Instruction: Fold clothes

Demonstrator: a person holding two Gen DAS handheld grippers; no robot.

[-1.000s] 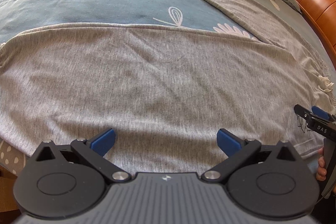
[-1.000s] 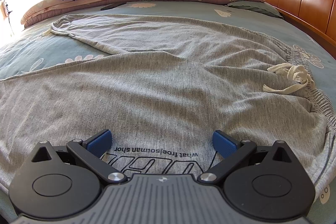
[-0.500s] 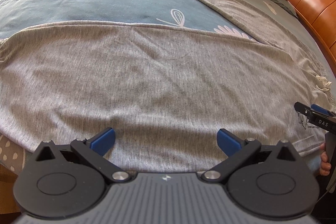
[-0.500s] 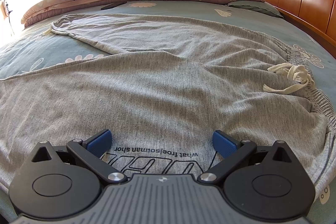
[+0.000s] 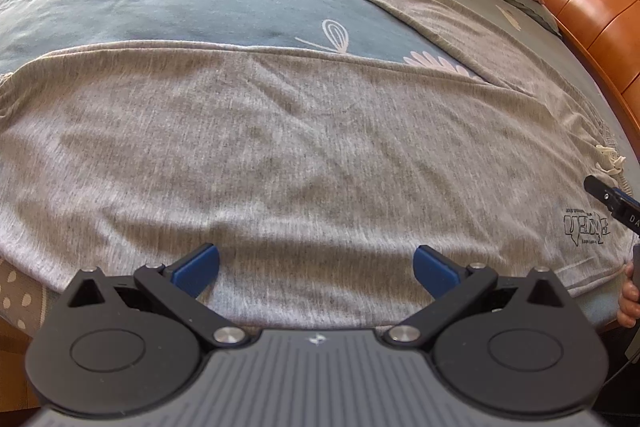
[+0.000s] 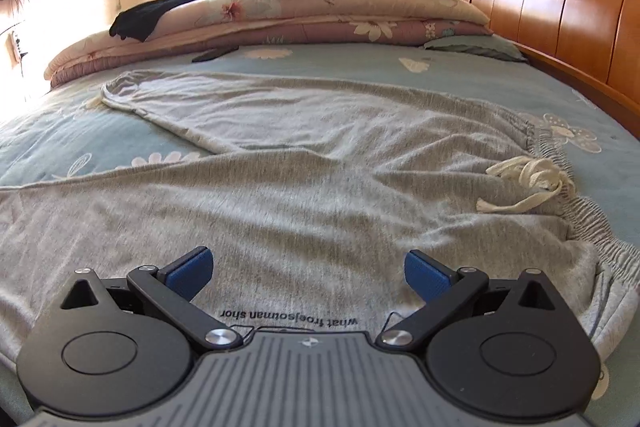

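Grey jersey trousers [image 5: 304, 163] lie spread legs-apart on the blue floral bed [image 5: 168, 7], nothing folded yet. The left claw [image 5: 316, 267] has edged back toward the near hem, more bedsheet showing than a second ago; right claw [image 6: 306, 269] unmoved. Both gape wide, empty.

Grey drawstring trousers [image 6: 304, 187] spread flat, legs splayed, across the blue floral bedspread [image 6: 60, 139].

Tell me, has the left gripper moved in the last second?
Yes. The left gripper has pulled back toward the bed's near edge: the grey cotton trousers' near hem now shows.
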